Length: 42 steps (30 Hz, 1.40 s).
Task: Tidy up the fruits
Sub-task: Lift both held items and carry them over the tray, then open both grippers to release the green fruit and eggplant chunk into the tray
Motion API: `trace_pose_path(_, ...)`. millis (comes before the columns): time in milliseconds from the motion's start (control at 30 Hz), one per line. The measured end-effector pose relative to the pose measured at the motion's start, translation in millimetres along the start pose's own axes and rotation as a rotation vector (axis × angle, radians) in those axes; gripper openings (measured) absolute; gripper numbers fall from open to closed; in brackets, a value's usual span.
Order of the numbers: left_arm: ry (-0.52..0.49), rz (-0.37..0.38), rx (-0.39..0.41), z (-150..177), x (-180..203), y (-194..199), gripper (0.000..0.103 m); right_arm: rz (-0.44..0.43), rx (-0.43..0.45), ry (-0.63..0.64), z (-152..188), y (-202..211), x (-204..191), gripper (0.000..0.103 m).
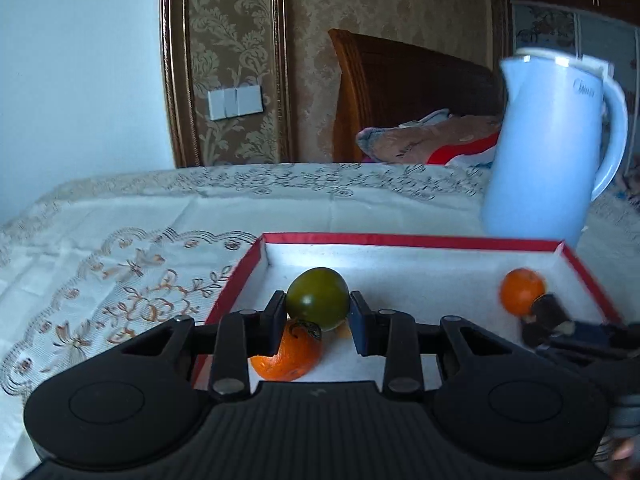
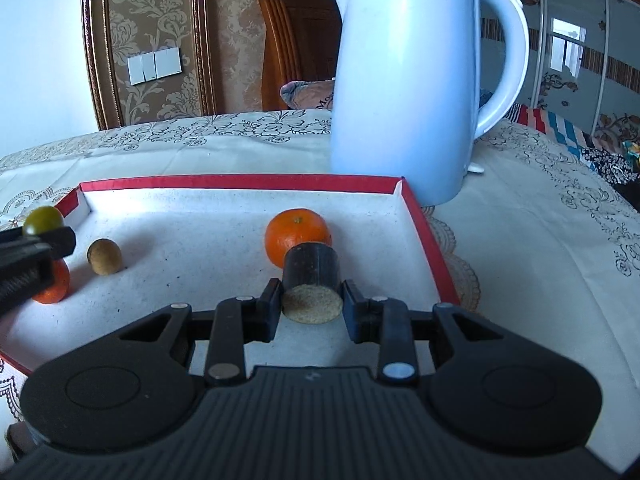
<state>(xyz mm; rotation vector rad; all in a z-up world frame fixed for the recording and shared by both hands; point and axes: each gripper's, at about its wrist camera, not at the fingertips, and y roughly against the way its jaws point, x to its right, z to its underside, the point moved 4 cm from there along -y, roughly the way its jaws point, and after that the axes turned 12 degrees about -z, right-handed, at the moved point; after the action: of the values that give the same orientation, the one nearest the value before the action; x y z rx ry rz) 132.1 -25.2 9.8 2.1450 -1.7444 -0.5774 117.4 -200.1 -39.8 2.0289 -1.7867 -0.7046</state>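
My left tool is clamped on a green fruit, held just above the tray. The pads press its two sides at the widest part. Its skin looks smooth and glossy, so I judge it slippery, firm and light; a grip across the middle seems best, gentle enough not to bruise.

My right tool is clamped on a dark cylinder with a pale, grainy end facing me. It looks stiff and light, and its straight sides should hold steady between the pads. I cannot tell what it is made of.

An orange sits on the tray floor just behind the cylinder. A second orange lies under my left tool, partly hidden. A small brown round fruit rests near it. The oranges look soft-skinned and likely to roll, so I would take them across the belly.

The tray is shallow, with red edges and a white, slightly speckled lining that looks matte and should slow rolling fruit. It lies on a desk covered by a pale embroidered cloth. A light blue kettle stands just behind the tray's right far corner.

Beyond are patterned wallpaper, wall switches, a wooden headboard and bedding.
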Motion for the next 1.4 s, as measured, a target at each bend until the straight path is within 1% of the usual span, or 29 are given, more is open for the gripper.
trace_pose_path(67, 0.006, 0.018, 0.027, -3, -1, 9, 0.032, -0.001, 0.0, 0.001, 0, 0, 0, 0.03)
trace_pose_path(133, -0.01, 0.041, 0.051, -2, 3, 17, 0.032, -0.001, 0.0, 0.0, 0, 0, 0, 0.03)
trace_pose_path(200, -0.03, 0.066, 0.048, 0, 10, 19, 0.032, -0.002, 0.001, -0.002, 0, 0, 1, 0.03)
trace_pose_path(267, -0.05, 0.077, 0.019, 6, 17, 13, 0.032, -0.001, 0.003, -0.007, 0, 0, 1, 0.03)
trace_pose_path(333, -0.072, 0.058, -0.014, 12, 21, 3, 0.032, -0.002, 0.004, -0.015, 0, 0, 2, 0.03)
trace_pose_path(400, -0.058, 0.043, -0.049, 15, 18, -8, 0.032, 0.0, 0.004, -0.014, 0, 0, 3, 0.03)
trace_pose_path(500, -0.028, 0.03, -0.057, 16, 10, -17, 0.032, 0.001, 0.004, -0.014, 0, 0, 3, 0.03)
trace_pose_path(633, -0.054, -0.018, -0.036, 21, 11, -22, 0.032, 0.007, 0.002, -0.008, 1, -1, 1, 0.03)
trace_pose_path(833, -0.057, -0.031, -0.024, 24, 10, -23, 0.032, 0.01, 0.003, -0.008, 2, -1, 1, 0.03)
trace_pose_path(900, -0.077, -0.004, -0.002, 26, 13, -22, 0.032, 0.01, 0.005, -0.007, 2, -1, 1, 0.03)
trace_pose_path(933, -0.097, -0.007, 0.0, 27, 15, -23, 0.032, 0.009, 0.006, -0.009, 2, 0, 2, 0.03)
trace_pose_path(967, -0.098, -0.025, -0.001, 26, 15, -24, 0.032, 0.008, 0.006, -0.013, 2, -1, 2, 0.03)
trace_pose_path(1067, -0.067, -0.015, -0.015, 24, 10, -25, 0.032, 0.007, 0.01, -0.025, 2, 0, 4, 0.03)
trace_pose_path(1100, -0.074, -0.02, -0.015, 24, 11, -25, 0.032, 0.005, 0.009, -0.028, 2, 0, 4, 0.031)
trace_pose_path(1133, -0.082, -0.032, -0.011, 25, 12, -25, 0.032, 0.003, 0.01, -0.027, 2, 0, 3, 0.035)
trace_pose_path(1167, -0.091, -0.039, -0.006, 25, 13, -24, 0.033, 0.004, 0.013, -0.024, 2, 1, 3, 0.045)
trace_pose_path(1233, -0.085, -0.03, -0.008, 24, 12, -23, 0.033, 0.003, 0.032, -0.017, 1, 5, 1, 0.053)
trace_pose_path(1300, -0.057, -0.012, -0.02, 23, 8, -23, 0.046, -0.004, 0.053, -0.008, 1, 10, -1, 0.058)
trace_pose_path(1333, -0.043, -0.008, -0.025, 23, 6, -23, 0.06, -0.001, 0.064, -0.007, 1, 12, -2, 0.066)
trace_pose_path(1367, -0.024, -0.003, -0.027, 23, 3, -24, 0.069, 0.003, 0.071, -0.006, 0, 13, -2, 0.069)
trace_pose_path(1400, -0.008, 0.004, -0.031, 23, 0, -24, 0.07, 0.003, 0.073, -0.001, 1, 14, -3, 0.069)
